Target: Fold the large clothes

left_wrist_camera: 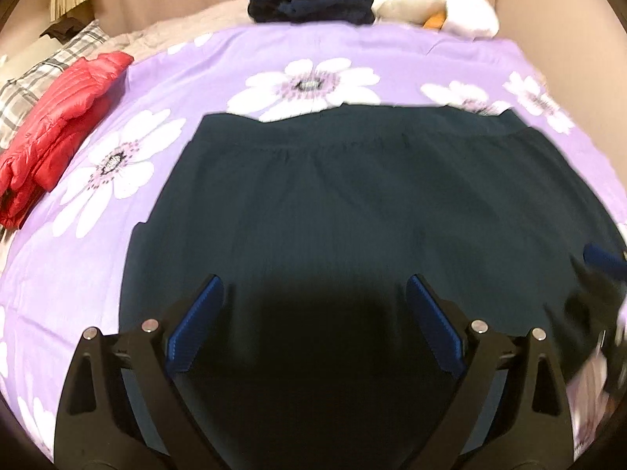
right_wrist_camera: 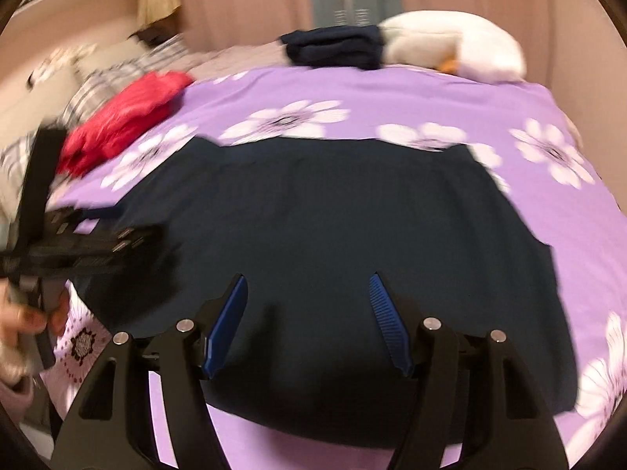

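The right gripper (right_wrist_camera: pixel 307 309) hangs spread over a dark garment (right_wrist_camera: pixel 313 227) lying flat on the floral bed (right_wrist_camera: pixel 548 211); the left gripper (right_wrist_camera: pixel 133 241) blurs alongside.

Dark garment (left_wrist_camera: pixel 352 203): matt ribbed knit cloth w/ fine vertical ribs. Bed cover (left_wrist_camera: pixel 235 62): smooth purple cloth, white flower print. Red jacket (left_wrist_camera: pixel 58 129) at cover's left edge: glossy quilted fabric. Left gripper (left_wrist_camera: pixel 313 313) & right gripper (right_wrist_camera: pixel 309 313): matt black plastic, ridged blue pads (left_wrist_camera: pixel 196 325), shiny metal pins.
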